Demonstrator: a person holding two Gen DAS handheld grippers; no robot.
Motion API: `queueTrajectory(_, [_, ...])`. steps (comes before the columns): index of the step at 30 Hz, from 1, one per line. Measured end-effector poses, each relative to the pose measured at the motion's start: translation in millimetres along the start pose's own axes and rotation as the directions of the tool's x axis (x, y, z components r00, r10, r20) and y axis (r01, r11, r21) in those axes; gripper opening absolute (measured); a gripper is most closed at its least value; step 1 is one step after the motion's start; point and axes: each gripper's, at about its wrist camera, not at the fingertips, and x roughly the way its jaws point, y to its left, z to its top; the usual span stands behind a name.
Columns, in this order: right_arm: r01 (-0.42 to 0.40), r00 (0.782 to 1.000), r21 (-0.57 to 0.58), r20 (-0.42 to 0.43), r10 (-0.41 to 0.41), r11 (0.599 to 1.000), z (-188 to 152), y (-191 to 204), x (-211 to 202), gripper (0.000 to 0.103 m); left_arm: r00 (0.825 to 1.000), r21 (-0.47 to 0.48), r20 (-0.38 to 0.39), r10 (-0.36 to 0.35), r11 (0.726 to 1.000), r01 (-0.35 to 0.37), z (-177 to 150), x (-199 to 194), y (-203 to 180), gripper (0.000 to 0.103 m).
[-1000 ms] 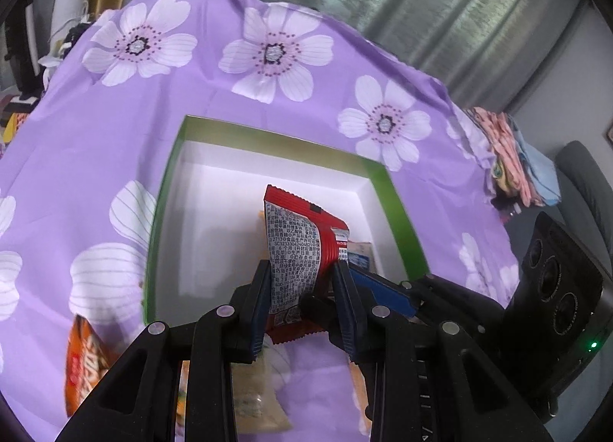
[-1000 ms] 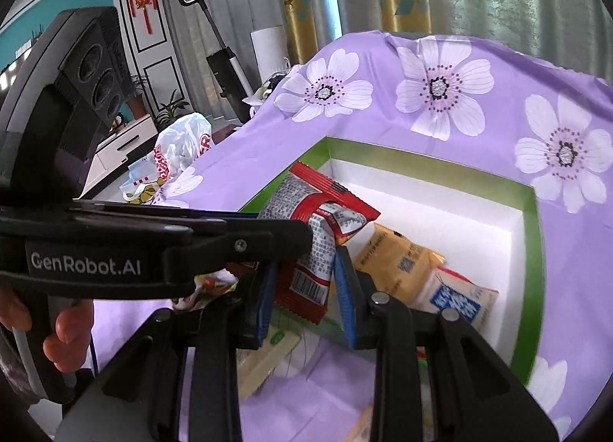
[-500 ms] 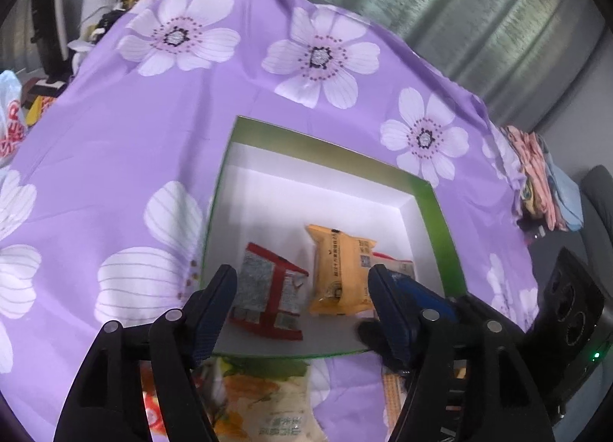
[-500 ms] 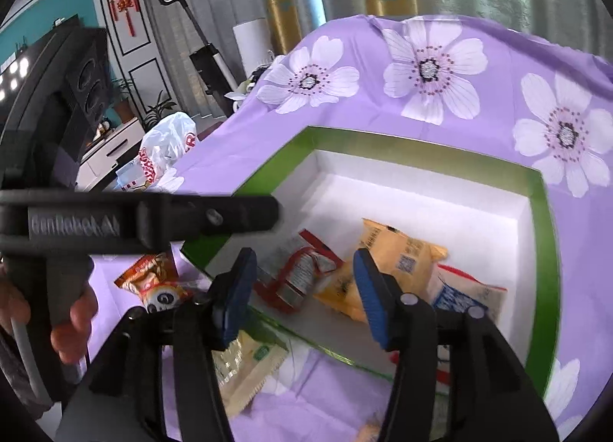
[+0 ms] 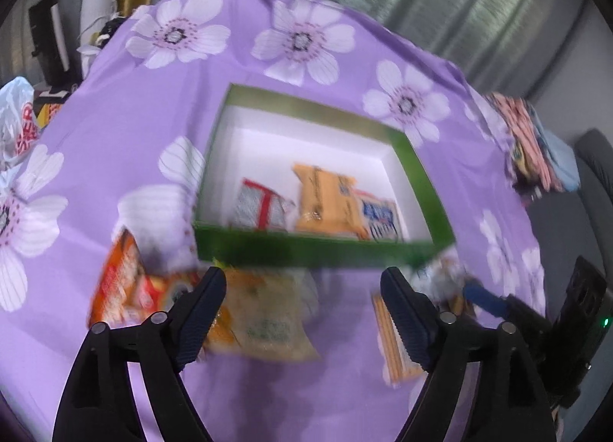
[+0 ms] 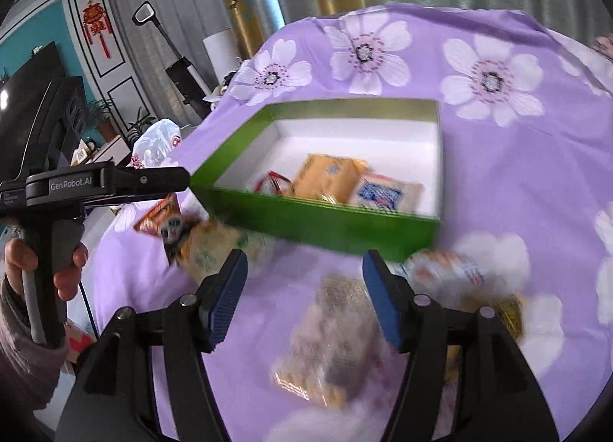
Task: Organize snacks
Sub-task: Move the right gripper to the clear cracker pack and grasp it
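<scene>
Three packets in the box: a red-and-silver foil packet (image 5: 264, 208), an orange-yellow pouch (image 5: 325, 198) and a white packet with a blue label (image 6: 383, 194) lie side by side on its white floor, near the front wall.
Cloth: a purple tablecloth printed with white flowers (image 6: 509, 158) covers the whole work surface.
Box: a shallow rectangular cardboard box, green outside and white inside (image 6: 318, 223), sits open-topped in the middle of the cloth.
Loose snacks, left side: an orange-red crinkled bag (image 5: 122, 288) and a pale translucent pouch with green print (image 5: 264, 321) lie on the cloth just in front of the box.
Loose snacks, right side: a clear wrapped block of brown biscuits (image 6: 333, 342), a white-and-orange wrapper (image 6: 440, 269) and a gold-patterned wrapper (image 6: 505, 311) lie near the box's front right corner; motion blur hides their print.
Step in hand: my judgement is a change-over between packets, with both tools empty and facing the unsorted pile.
Next move: likely a descent onto a loose packet, the pale pouch for the left and the biscuit block for the right, then a lift over the green front wall.
Left gripper (image 5: 302, 288): jaws spread wide apart, holding nothing, hovering above the pale pouch without visible contact.
Right gripper (image 6: 304, 281): jaws equally wide, empty, framing the biscuit block from above; touching cannot be told.
</scene>
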Motion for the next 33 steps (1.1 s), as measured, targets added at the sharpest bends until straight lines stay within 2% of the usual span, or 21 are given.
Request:
queueTrajectory(8, [0.001, 0.999, 0.043, -0.042, 0.001, 0.999, -38, -11, -23, 0.064, 0.991, 0.056, -0.120, -0.055, 0.997, 0.062, -43, 16, -40, 0.090])
queueTrajectory(13, [-0.001, 0.998, 0.056, -0.059, 0.004, 0.998, -56, -17, -24, 0.064, 0.983, 0.090, -0.182, -0.039, 0.994, 0.056, -57, 29, -59, 0.090])
queueTrajectory(17, [0.020, 0.997, 0.017, -0.078, -0.019, 1.000, -66, -15, -21, 0.064, 0.982, 0.113, -0.189, -0.015, 0.993, 0.037, -66, 31, -66, 0.090])
queueTrajectory(22, [0.004, 0.995, -0.013, -0.095, -0.005, 1.000, -72, -15, -14, 0.064, 0.982, 0.143, -0.188, -0.015, 0.989, 0.042, -73, 33, -73, 0.090])
queueTrajectory(33, [-0.014, 0.993, -0.055, -0.120, 0.007, 0.998, -76, -13, 3, 0.064, 0.977, 0.163, -0.208, -0.050, 0.983, 0.085, -76, 49, -80, 0.090])
